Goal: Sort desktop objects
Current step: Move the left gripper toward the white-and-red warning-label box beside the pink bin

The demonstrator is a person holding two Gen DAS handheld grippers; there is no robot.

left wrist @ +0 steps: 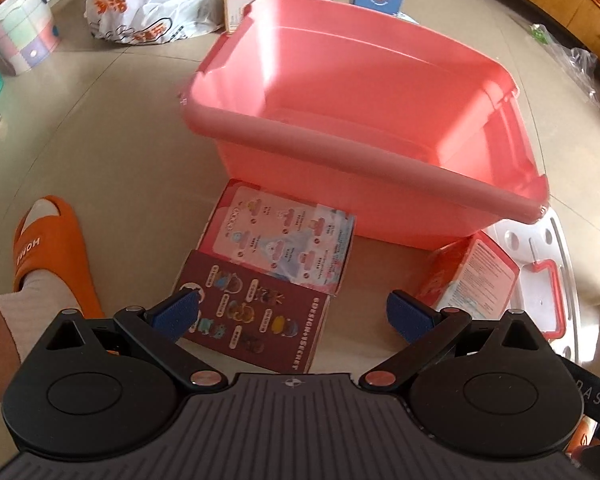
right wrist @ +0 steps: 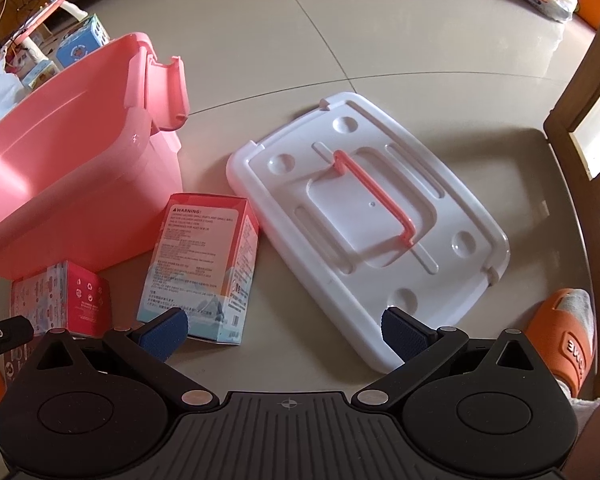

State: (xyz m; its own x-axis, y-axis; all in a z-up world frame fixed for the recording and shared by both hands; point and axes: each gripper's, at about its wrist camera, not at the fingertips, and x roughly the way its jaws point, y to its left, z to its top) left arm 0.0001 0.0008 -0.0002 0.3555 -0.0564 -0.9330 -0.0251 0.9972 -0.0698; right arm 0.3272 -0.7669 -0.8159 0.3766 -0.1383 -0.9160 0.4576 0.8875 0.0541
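Jaws wide and empty on both the left gripper and right gripper, above light, stiff, crushable maroon cardboard box before the empty pink plastic tub; likely best pinched across narrow sides.

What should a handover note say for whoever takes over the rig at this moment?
Left gripper: open, empty, above the dark red box.
Right gripper: open, empty, between the tall box and the white lid.
Things: pink bin stands open and looks empty; the pink box lies on the floor in front of it, the lid beside it.
Done: nothing in the bin.
Left: put the boxes in; probably fit the lid.
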